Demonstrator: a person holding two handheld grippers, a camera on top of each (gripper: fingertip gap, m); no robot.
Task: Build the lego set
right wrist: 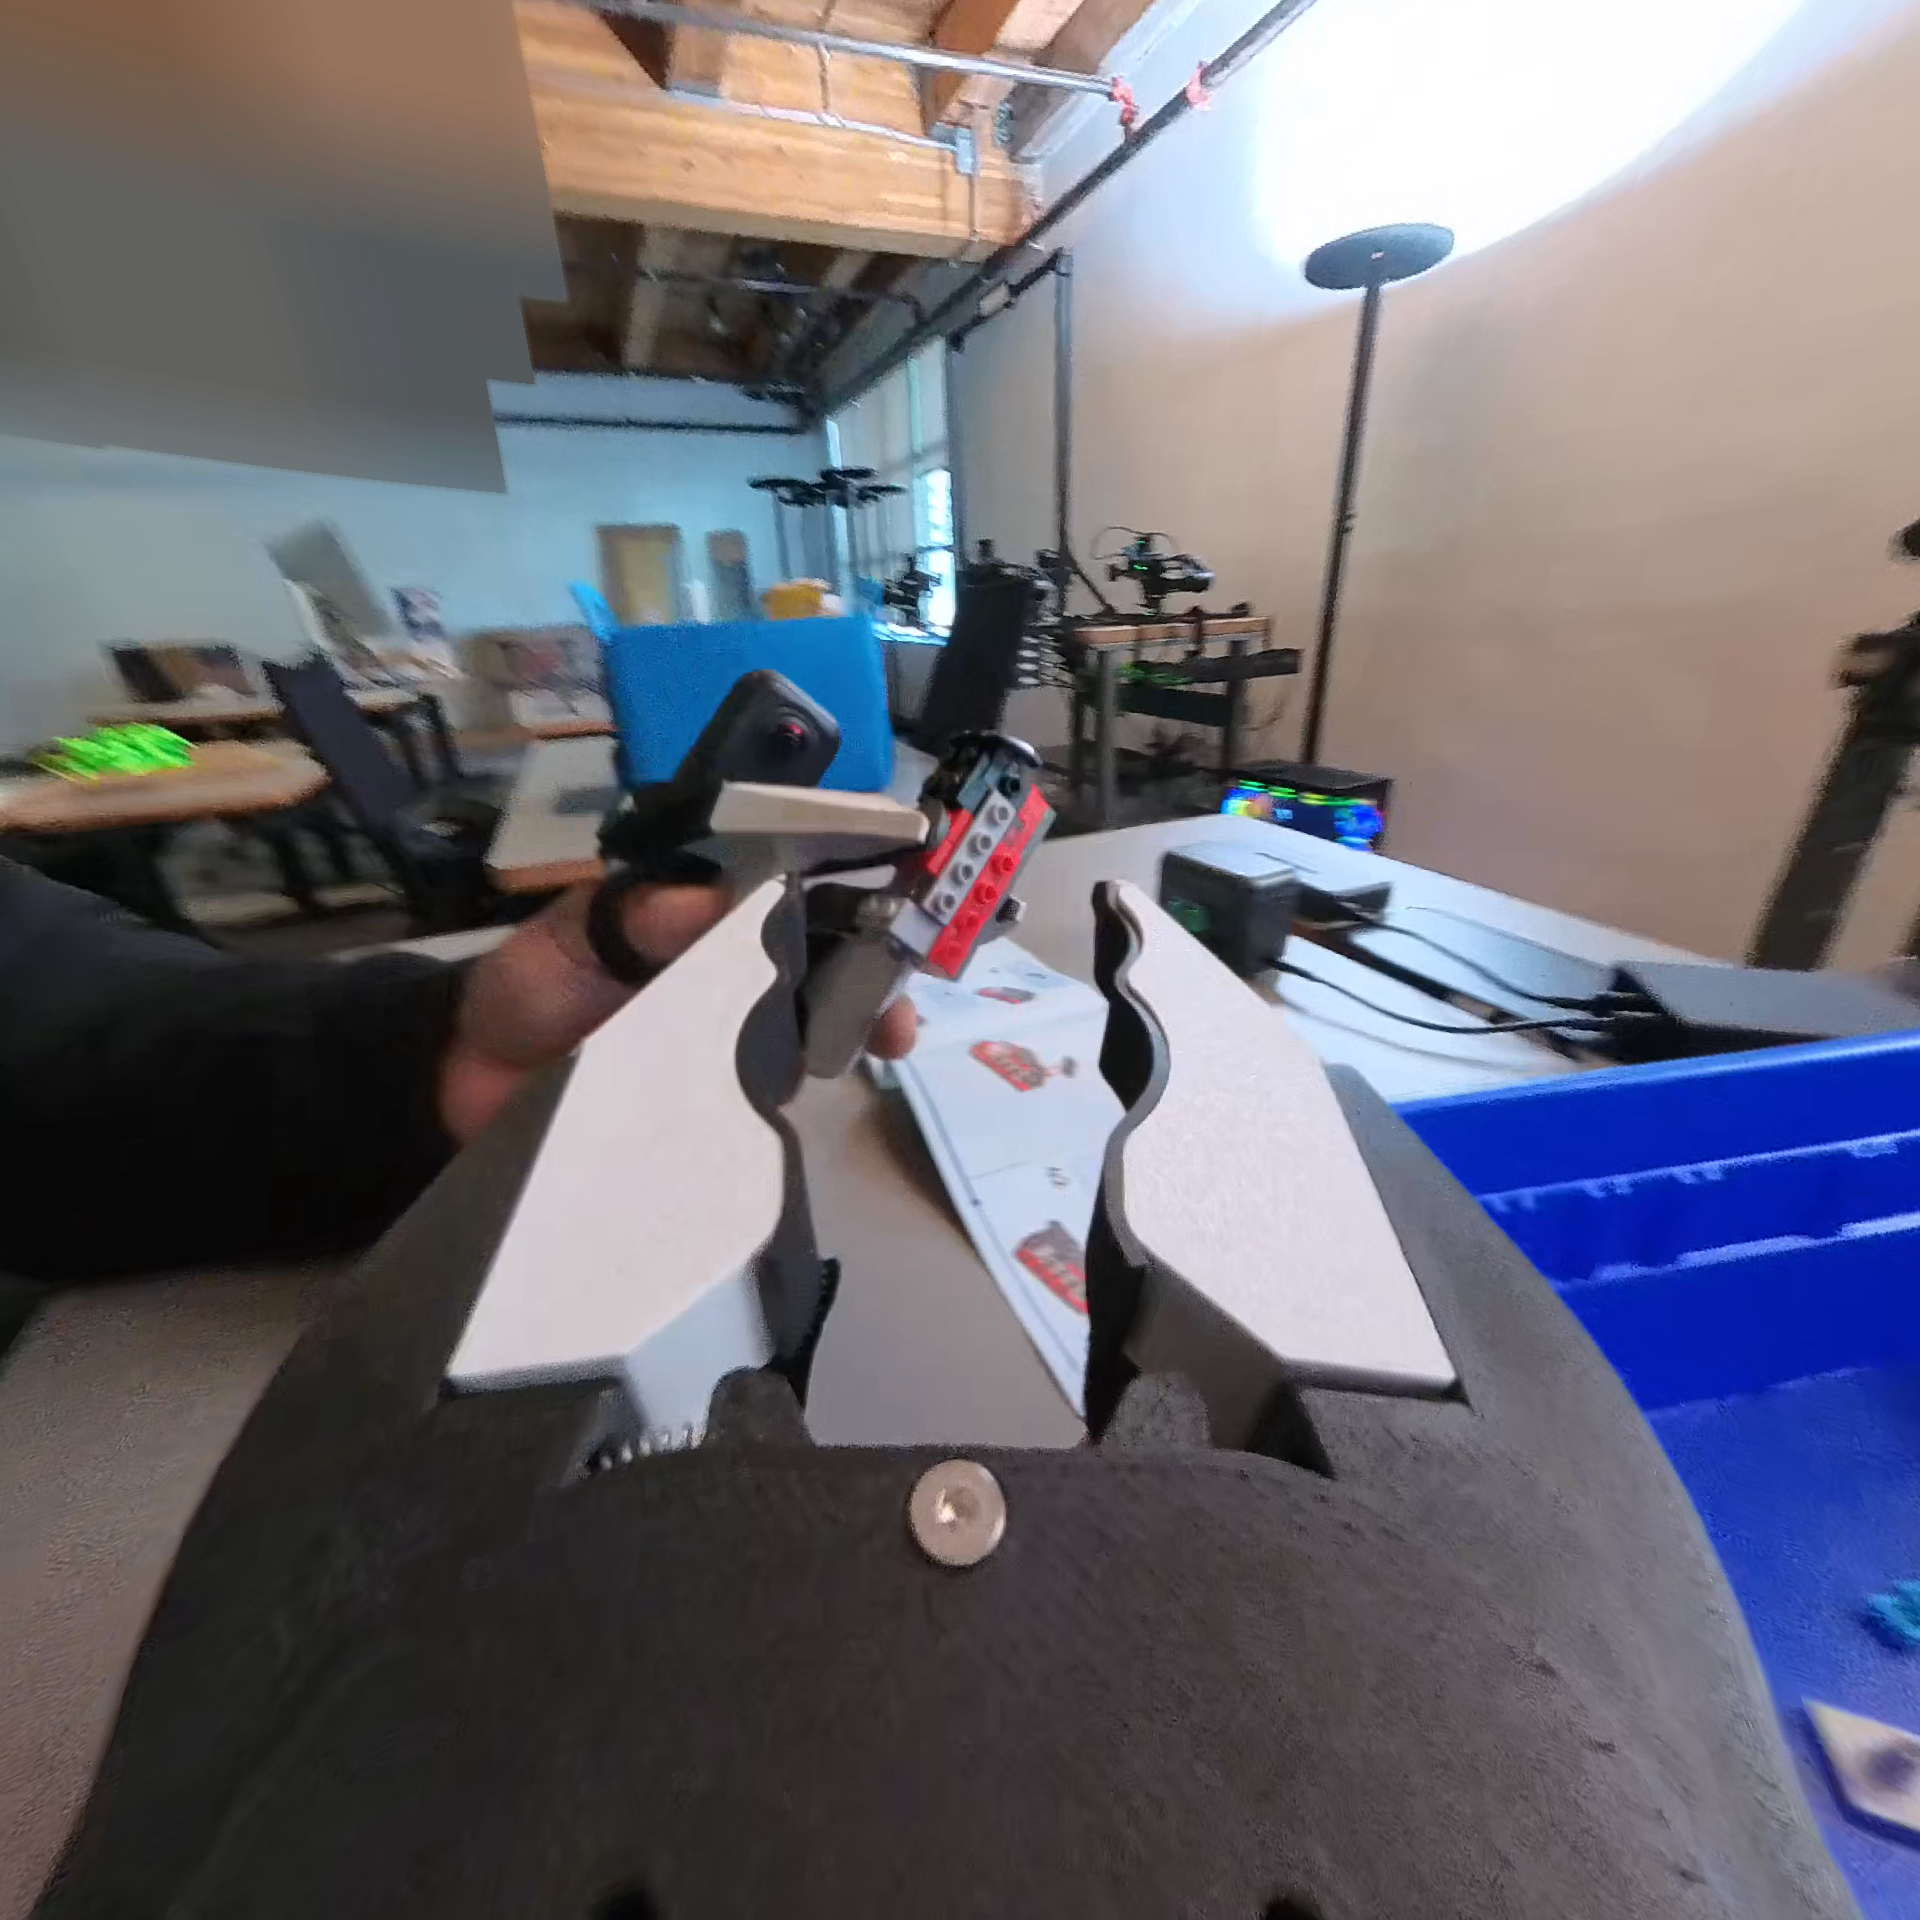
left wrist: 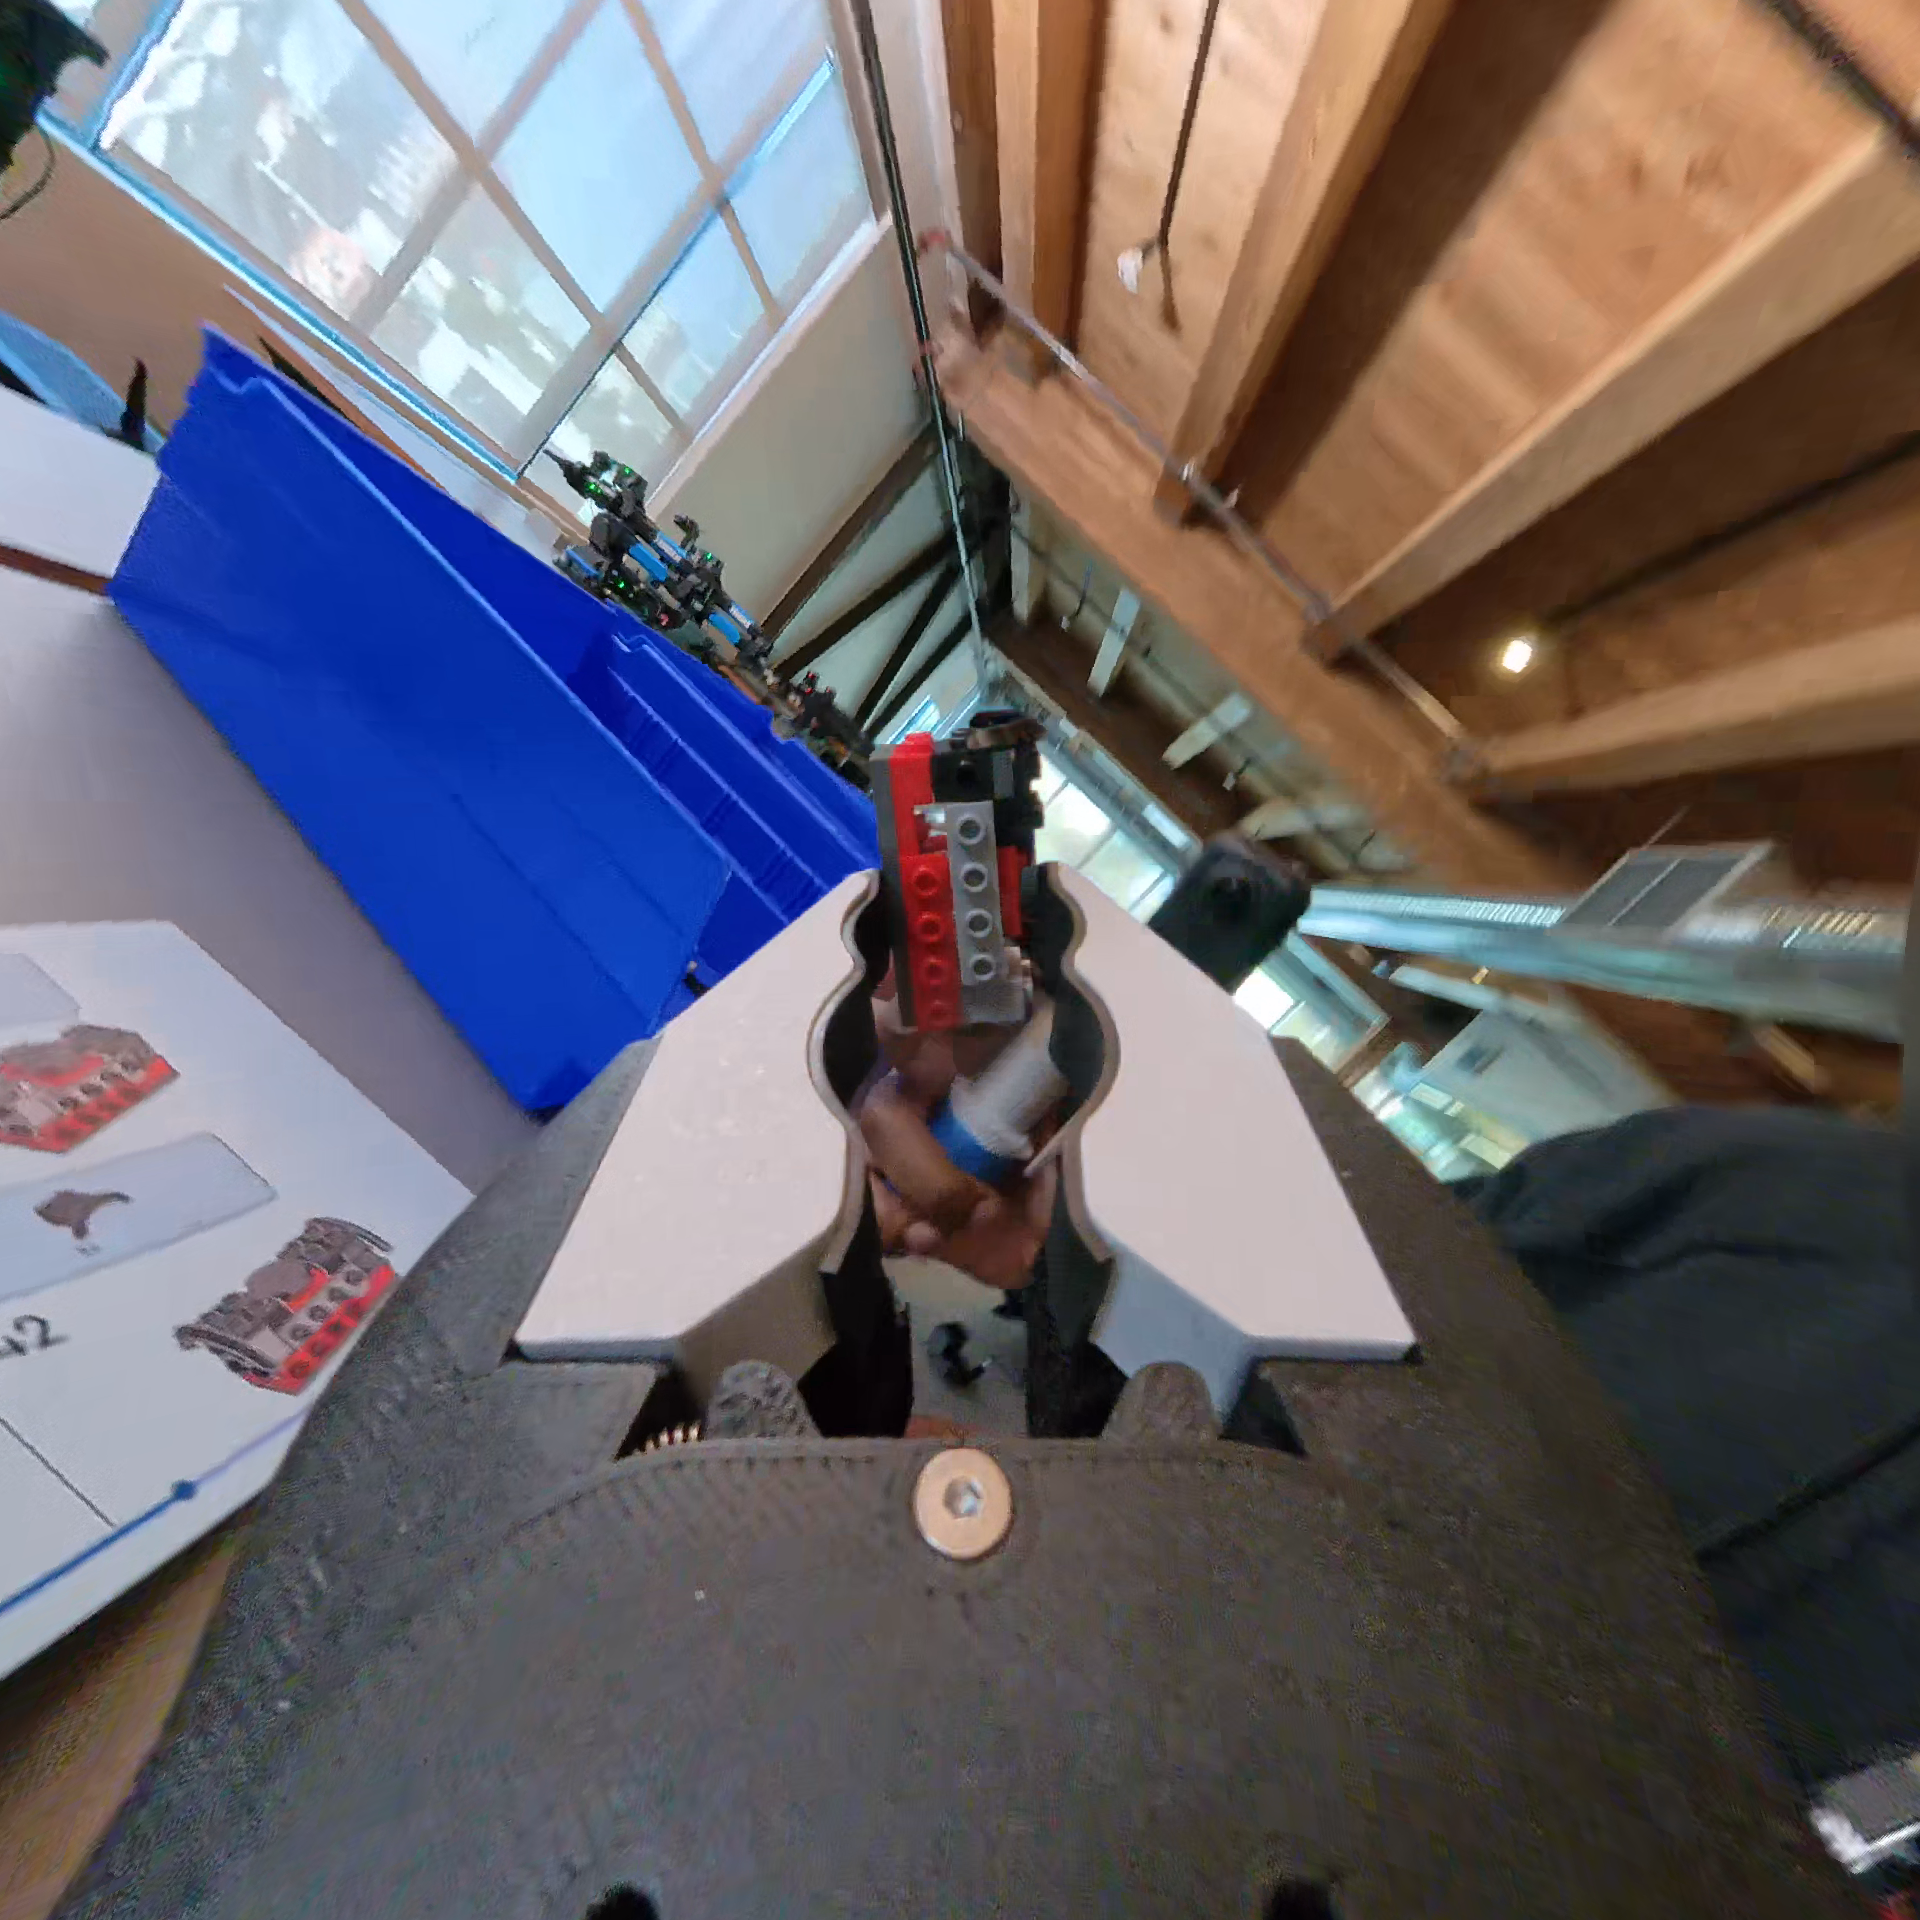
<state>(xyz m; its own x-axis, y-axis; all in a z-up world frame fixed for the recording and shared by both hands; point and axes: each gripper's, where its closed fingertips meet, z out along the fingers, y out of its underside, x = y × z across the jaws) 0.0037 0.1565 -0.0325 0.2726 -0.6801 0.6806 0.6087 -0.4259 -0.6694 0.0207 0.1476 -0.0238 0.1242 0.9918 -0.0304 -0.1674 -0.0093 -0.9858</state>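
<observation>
Partly built red, grey and black lego sub-assembly (left wrist: 961,883) is clamped aloft in the left gripper (left wrist: 966,935), right gripper (right wrist: 940,914) spread and empty; open paper instruction booklet (right wrist: 1023,1143) on the grey table (right wrist: 1132,862) suggests steps remain.

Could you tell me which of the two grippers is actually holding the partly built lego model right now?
The left gripper: its fingers are closed on the red-and-grey lego model, while the right gripper is open and empty.

Bright window glare, blurred fisheye edges
</observation>
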